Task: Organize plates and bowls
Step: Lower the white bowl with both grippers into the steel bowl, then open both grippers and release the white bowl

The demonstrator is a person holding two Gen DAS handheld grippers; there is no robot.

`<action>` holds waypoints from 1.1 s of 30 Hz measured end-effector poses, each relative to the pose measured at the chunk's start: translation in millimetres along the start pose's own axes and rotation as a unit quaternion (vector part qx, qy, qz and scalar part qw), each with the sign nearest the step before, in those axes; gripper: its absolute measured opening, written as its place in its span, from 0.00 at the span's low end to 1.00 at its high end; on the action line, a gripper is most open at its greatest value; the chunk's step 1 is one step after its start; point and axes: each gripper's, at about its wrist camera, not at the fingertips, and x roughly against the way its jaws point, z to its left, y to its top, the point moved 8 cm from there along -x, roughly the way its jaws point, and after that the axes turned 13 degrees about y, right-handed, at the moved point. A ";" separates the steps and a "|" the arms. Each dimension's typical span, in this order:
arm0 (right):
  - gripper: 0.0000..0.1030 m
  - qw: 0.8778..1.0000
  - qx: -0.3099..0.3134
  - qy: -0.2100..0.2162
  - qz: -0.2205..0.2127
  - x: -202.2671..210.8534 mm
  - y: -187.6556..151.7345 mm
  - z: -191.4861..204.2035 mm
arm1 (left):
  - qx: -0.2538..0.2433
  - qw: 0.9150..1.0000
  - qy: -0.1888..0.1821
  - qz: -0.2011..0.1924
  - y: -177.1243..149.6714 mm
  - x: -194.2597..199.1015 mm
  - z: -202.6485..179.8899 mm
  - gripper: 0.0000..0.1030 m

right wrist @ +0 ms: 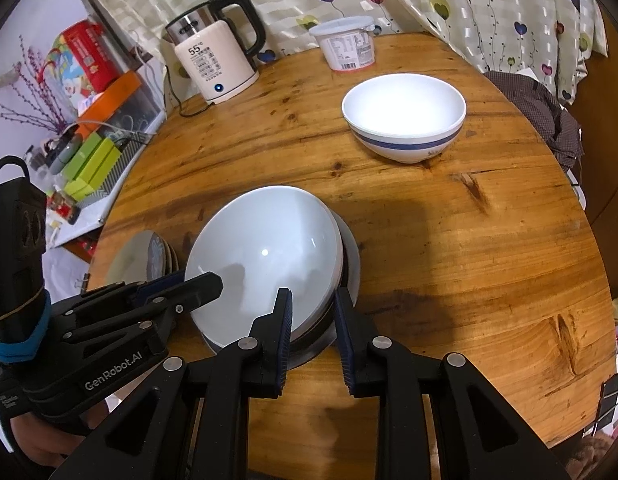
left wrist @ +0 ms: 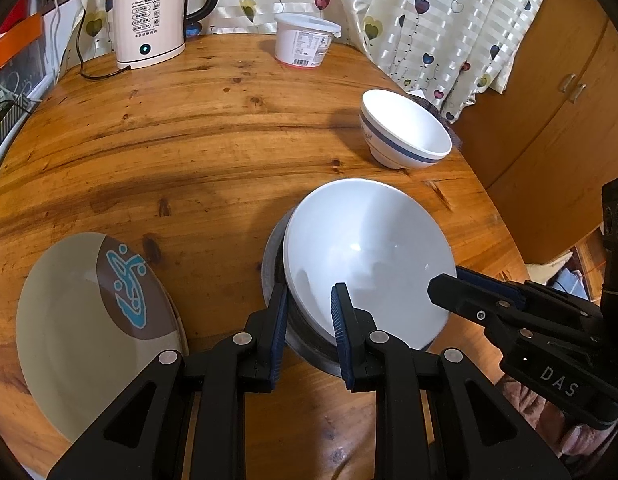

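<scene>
A plain white bowl point(left wrist: 365, 248) sits nested in a metal dish point(left wrist: 273, 276) on the round wooden table point(left wrist: 189, 140). My left gripper point(left wrist: 309, 320) straddles the near left rim of both, one finger inside the bowl and one outside the dish, jaws apart. My right gripper point(right wrist: 312, 320) straddles the near right rim of the white bowl point(right wrist: 269, 256) and metal dish point(right wrist: 349, 256) the same way. A blue-banded white bowl point(left wrist: 405, 136) point(right wrist: 405, 120) stands alone further back. A beige plate with a blue motif point(left wrist: 93, 320) lies at the left on a stack.
An electric kettle point(left wrist: 149, 20) point(right wrist: 217, 60) and a white plastic tub point(left wrist: 305, 40) point(right wrist: 349, 42) stand at the table's back edge. A heart-print curtain point(left wrist: 429, 20) hangs behind. A wooden cabinet point(left wrist: 549, 100) is at the right. Boxes point(right wrist: 93, 156) crowd a shelf at the left.
</scene>
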 end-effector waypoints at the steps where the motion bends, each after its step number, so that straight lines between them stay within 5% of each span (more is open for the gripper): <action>1: 0.22 1.000 0.000 0.000 0.001 -0.3 -0.4 0.0 | 0.000 1.000 -0.001 0.000 -0.3 0.4 -0.3 0.22; 18: 0.23 1.000 0.003 0.006 -0.011 8.7 4.0 -2.8 | 0.008 1.000 -0.012 -0.015 7.1 9.1 1.9 0.23; 33: 0.45 0.999 0.013 0.001 -0.038 26.0 16.3 -5.8 | 0.012 0.999 -0.019 -0.037 18.6 22.2 7.5 0.23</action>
